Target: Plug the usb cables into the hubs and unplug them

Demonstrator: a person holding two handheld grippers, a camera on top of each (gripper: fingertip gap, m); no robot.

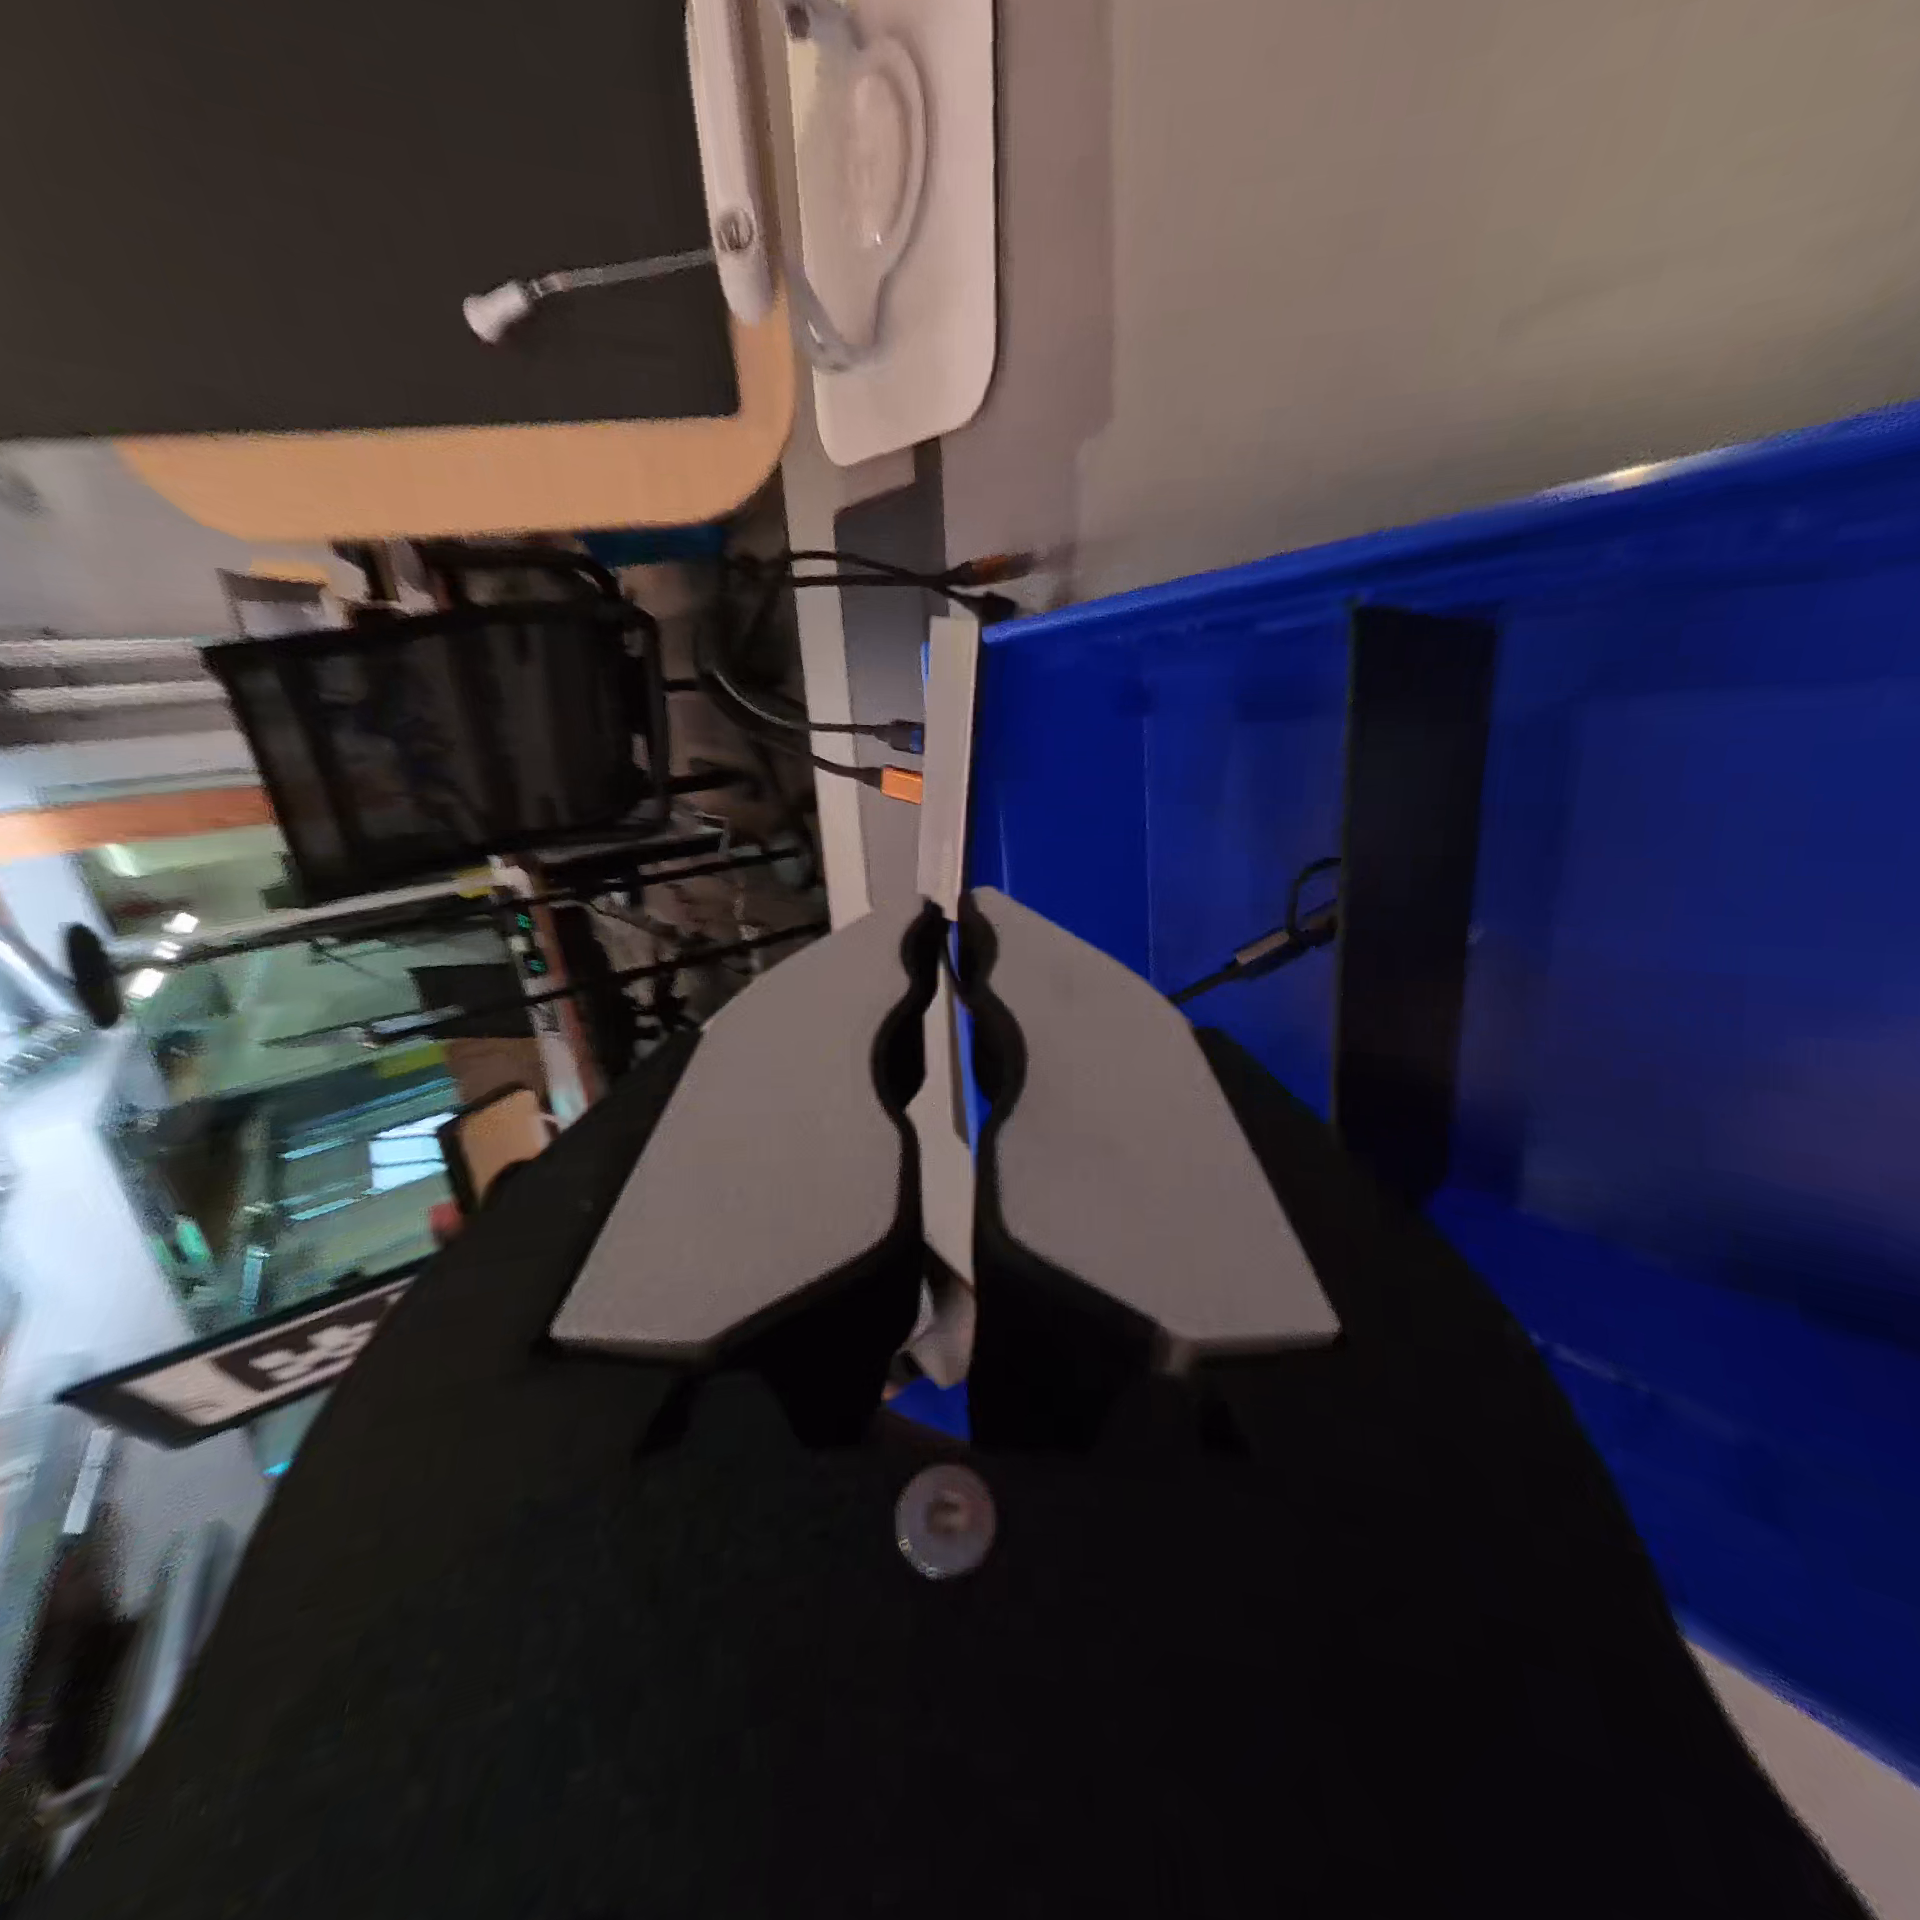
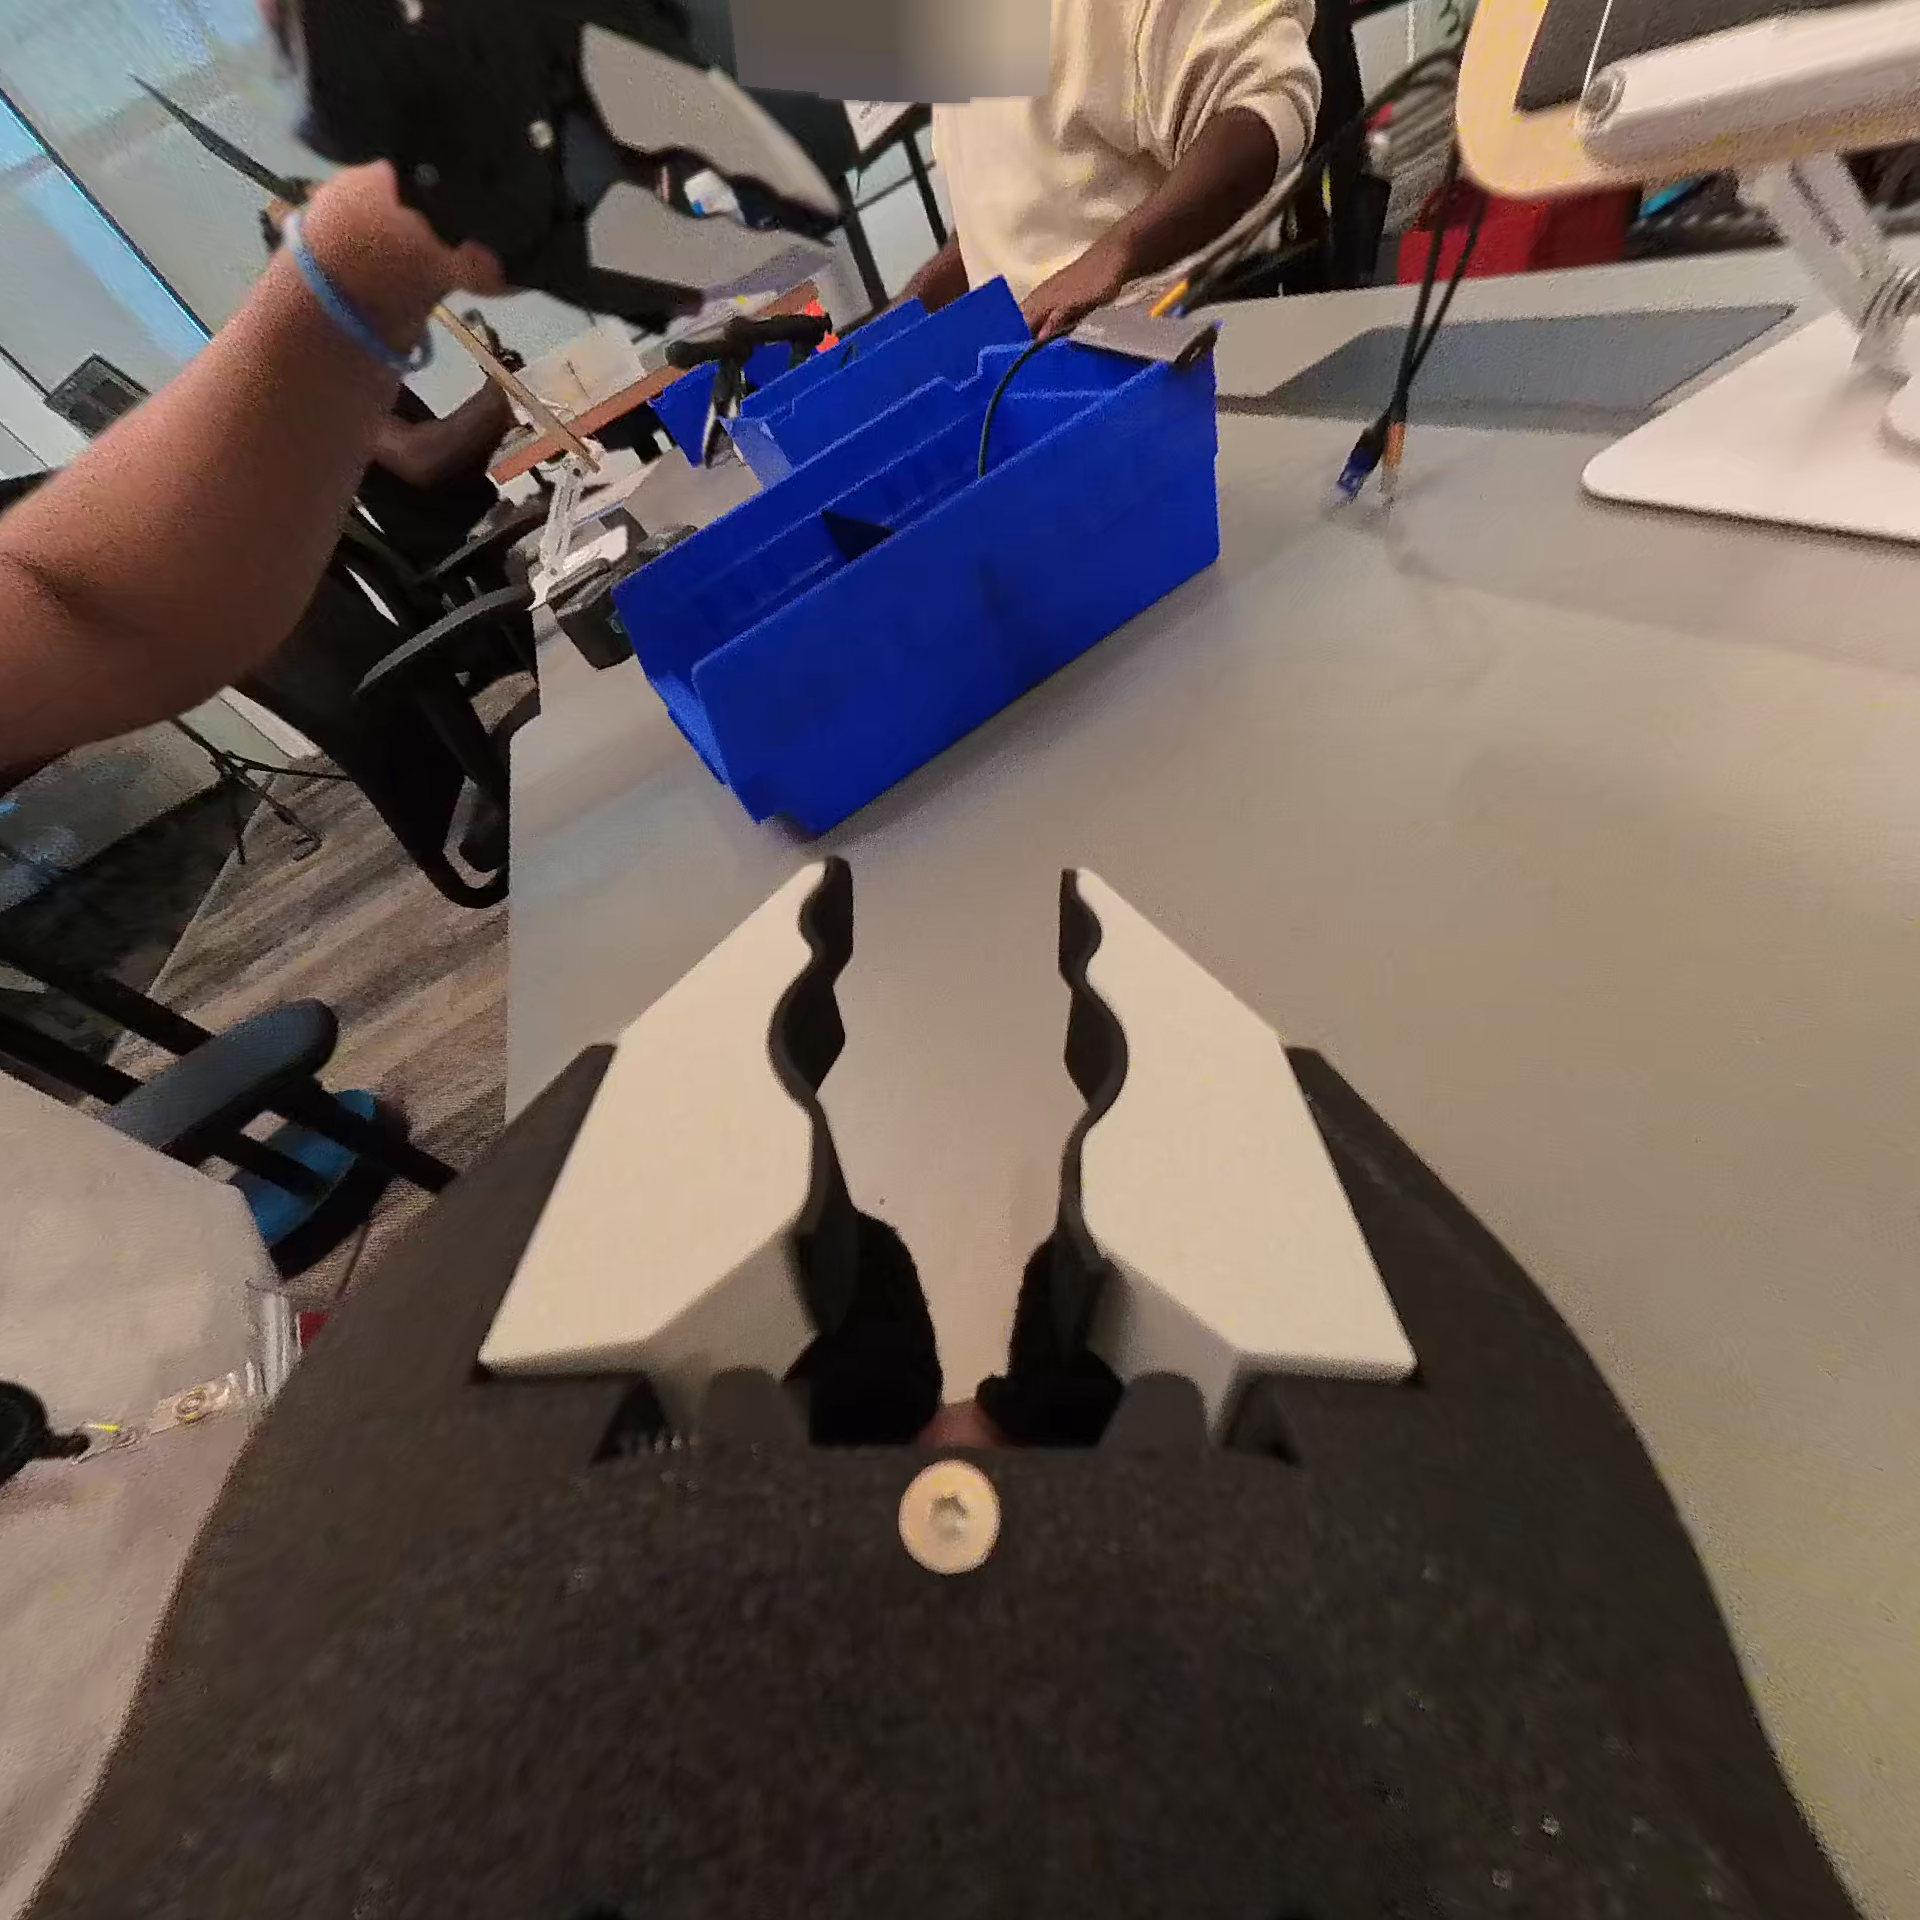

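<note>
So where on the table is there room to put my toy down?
The bare grey tabletop between the open right gripper and the blue plastic bin is free. It is crowded near the loose cable plugs and white stand base.

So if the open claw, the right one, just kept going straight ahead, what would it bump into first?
Probably the blue bin: the right claw points along bare grey table toward its near end, though depth is hard to judge.

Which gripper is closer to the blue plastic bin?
Left. The left gripper, clamping a thin grey sheet, is beside the blue plastic bin; the right gripper hangs short of it over the grey table.
</note>
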